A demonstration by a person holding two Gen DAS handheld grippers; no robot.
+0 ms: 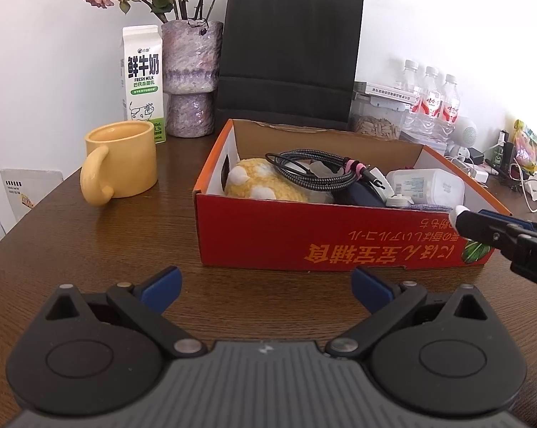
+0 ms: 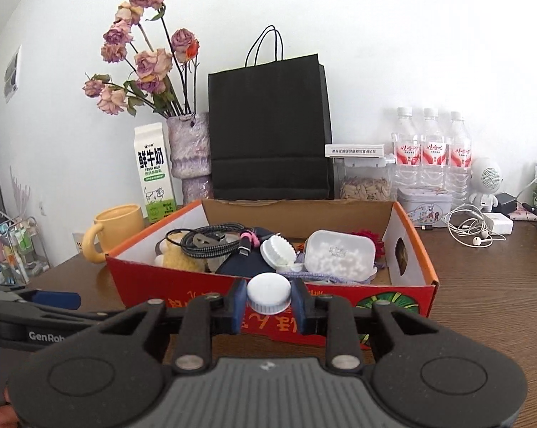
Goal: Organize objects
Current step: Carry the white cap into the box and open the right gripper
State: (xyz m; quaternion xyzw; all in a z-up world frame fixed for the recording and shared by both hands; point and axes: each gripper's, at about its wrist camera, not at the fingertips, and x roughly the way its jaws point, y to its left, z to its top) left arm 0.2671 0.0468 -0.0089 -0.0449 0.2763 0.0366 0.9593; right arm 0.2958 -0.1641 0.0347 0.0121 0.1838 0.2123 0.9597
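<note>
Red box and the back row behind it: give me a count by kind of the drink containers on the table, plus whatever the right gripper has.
Water bottles: 3
Milk carton: 1
Yellow mug: 1
White cap clamped in the right gripper, in front of the red box: 1
Total: 6

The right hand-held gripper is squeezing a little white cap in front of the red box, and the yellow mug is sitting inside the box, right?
Not quite. The yellow mug stands on the table outside the red box, to its left, as the left wrist view shows. The rest is right: the right hand-held gripper squeezes the little white cap in front of the box.
</note>
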